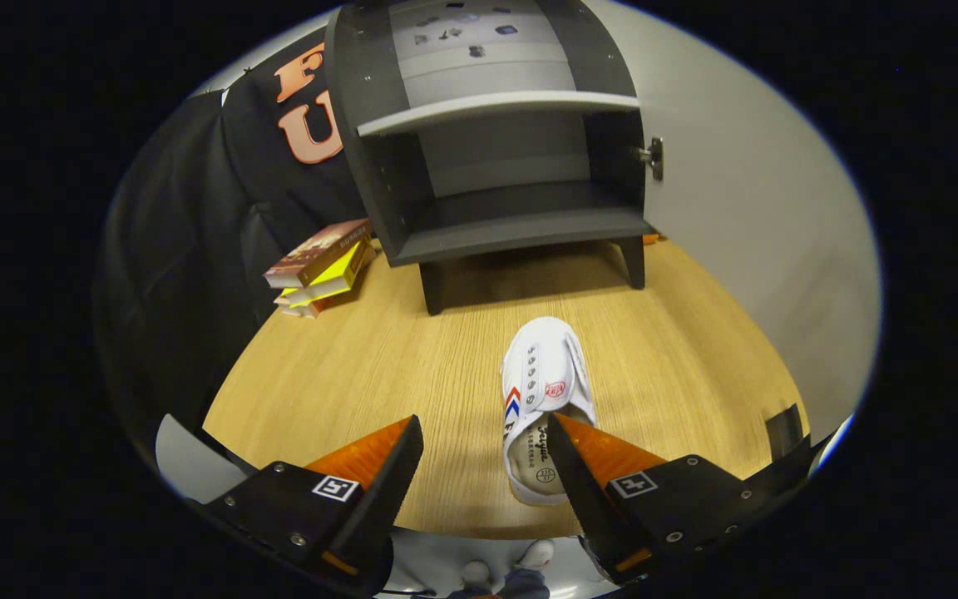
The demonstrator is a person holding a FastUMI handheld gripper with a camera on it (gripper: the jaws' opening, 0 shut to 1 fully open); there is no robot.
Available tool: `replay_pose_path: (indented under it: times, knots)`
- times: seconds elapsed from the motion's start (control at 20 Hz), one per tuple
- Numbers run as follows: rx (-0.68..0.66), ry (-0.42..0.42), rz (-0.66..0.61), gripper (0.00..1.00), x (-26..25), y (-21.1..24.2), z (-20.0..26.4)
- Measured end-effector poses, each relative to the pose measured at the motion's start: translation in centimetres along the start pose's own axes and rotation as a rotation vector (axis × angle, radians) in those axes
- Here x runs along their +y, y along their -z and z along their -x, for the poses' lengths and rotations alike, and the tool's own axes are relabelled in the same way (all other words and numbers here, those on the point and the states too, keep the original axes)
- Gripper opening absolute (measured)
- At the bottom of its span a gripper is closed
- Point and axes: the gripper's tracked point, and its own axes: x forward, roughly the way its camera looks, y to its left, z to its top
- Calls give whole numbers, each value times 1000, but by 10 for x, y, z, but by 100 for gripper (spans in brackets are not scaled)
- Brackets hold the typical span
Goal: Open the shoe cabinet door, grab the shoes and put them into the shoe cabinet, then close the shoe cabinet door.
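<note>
So the biggest thing going on here is the wooden surface (412,366), light oak look, grain running away from the camera. At the back of it stands the shoe cabinet (496,141), dark grey, on short legs, and its door (745,208) is swung wide open off to the right, with a metal hinge (654,158) showing on the cabinet's right edge. Inside there's a pale upper shelf (500,108) and a darker bottom shelf (520,233), both with nothing on them as far as I can see.

Left of the cabinet, a little stack of books (321,266) sits tilted on the surface, right up by the cabinet's left corner.

Next, the shoe (541,378): a white sneaker with red and blue chevrons on the side, lying out on the surface in front of the cabinet, well short of it, toe pointing toward the cabinet.

The tongs (483,453) are spread wide apart and gripping nothing. The sneaker's heel end sits in the gap, close against the right finger (566,470), though I can't tell if it's actually touching. The left finger (400,466) is well clear of it.

Down past the near edge of the surface you can just see a person's shoes (508,572) on the floor.
</note>
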Motion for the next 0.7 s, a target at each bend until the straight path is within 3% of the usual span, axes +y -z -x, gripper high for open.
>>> replay_pose_path:
  times: [0.45,0.65,0.7]
  knots:
    - [108,-23,14,93,-6,29,-49]
    - [127,-29,7,81,-9,29,-58]
    - [135,-30,1,71,-9,30,-60]
